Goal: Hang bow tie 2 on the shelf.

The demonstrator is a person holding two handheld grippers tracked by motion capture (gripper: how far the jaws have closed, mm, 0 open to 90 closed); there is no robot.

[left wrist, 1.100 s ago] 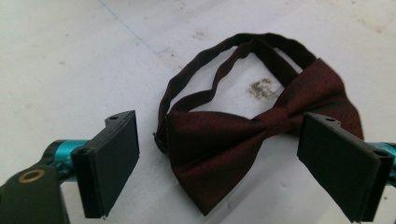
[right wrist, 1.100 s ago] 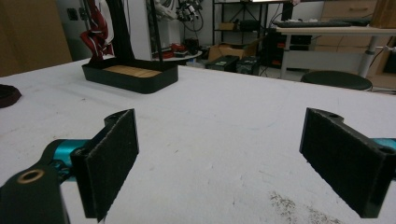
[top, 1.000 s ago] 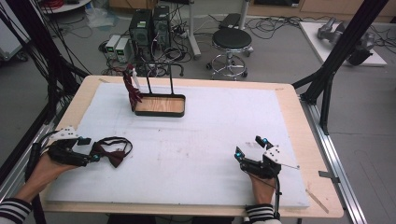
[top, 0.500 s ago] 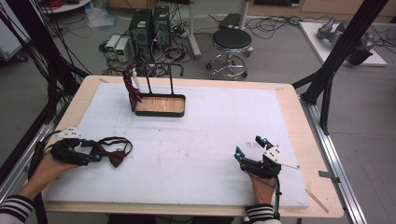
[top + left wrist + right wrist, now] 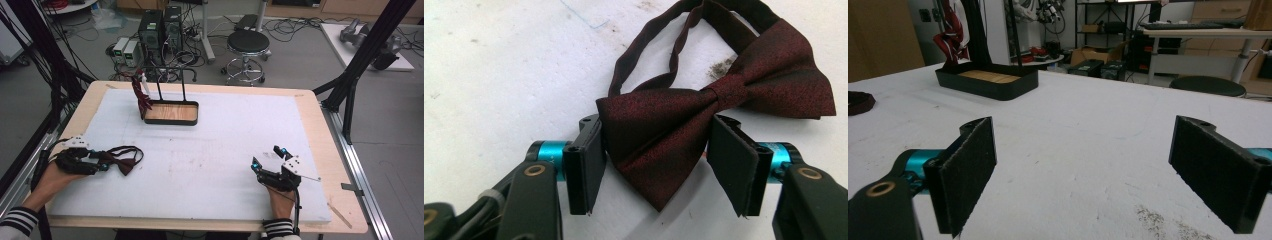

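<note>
Since the earlier frame nothing big has shifted: both hands sit where they were, and my left gripper (image 5: 659,165) has just been closing its jaws, with one wing of the dark red bow tie (image 5: 704,110) between them. Worktop (image 5: 300,150) is a wooden board under a white sheet, bare across the middle. At the far side stands a black tray with a wooden floor (image 5: 171,112), two thin posts rising from it, and another dark red tie (image 5: 140,95) hanging off its left end. Bow tie lies flat on the white sheet at the near left edge, strap looped behind it. In the left gripper view the left pad touches the wing's edge; the right pad stands just beside the knot with a sliver of gap showing, so it is not clamped yet. My right gripper (image 5: 267,161) rests on the sheet at the near right, well apart from the tie, jaws wide apart with nothing between them, pointing up the worktop toward the tray.
</note>
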